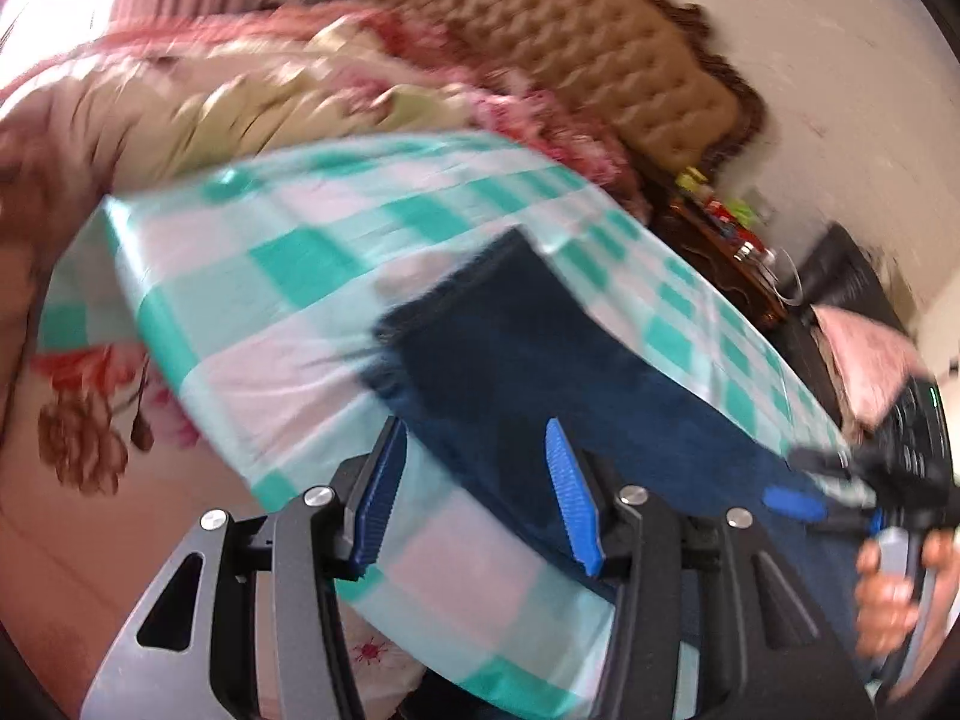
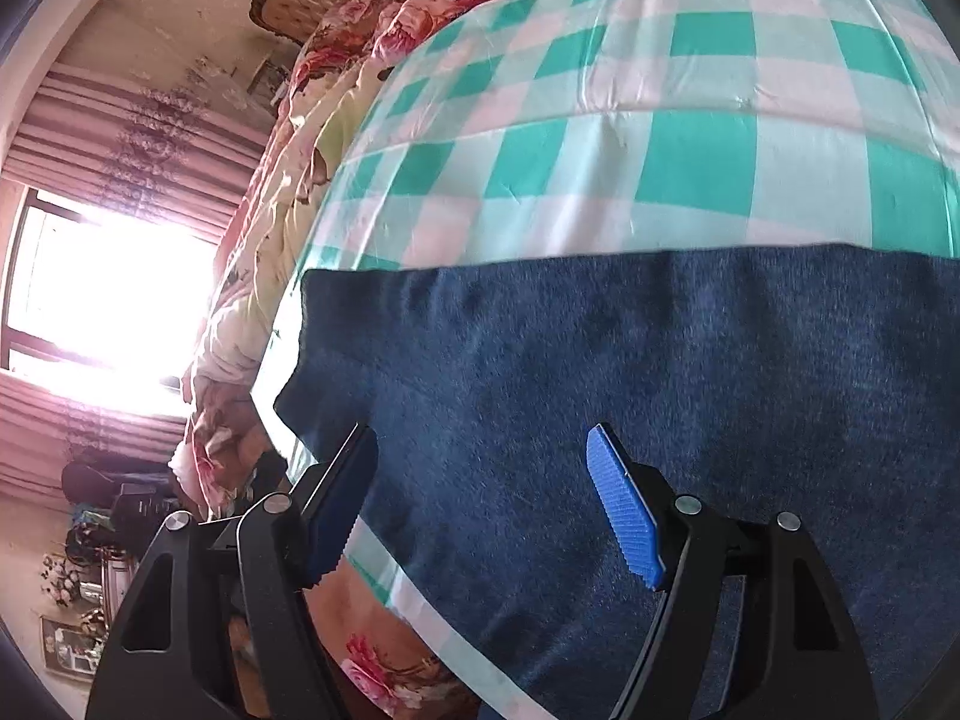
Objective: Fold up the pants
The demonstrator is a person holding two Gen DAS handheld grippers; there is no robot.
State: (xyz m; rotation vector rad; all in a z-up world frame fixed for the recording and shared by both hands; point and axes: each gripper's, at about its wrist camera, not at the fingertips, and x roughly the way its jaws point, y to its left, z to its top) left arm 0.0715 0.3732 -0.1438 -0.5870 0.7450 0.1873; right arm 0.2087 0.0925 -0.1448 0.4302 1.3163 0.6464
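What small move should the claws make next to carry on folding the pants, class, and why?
Probably lower the right claw onto the near edge of the dark blue pants and close. Both claws look open and empty, the left claw too, and the pants lie flat on the checked cloth, so nothing is gripped for a fold.

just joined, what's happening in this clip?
A person with a handheld claw in each hand is folding dark blue pants laid flat on a teal-and-white checked sheet over a bed. Both claws are open and grip nothing: the left claw hovers at the pants' edge, the right claw above the fabric. The left view is motion-blurred; it shows the person's hand on the other tool.
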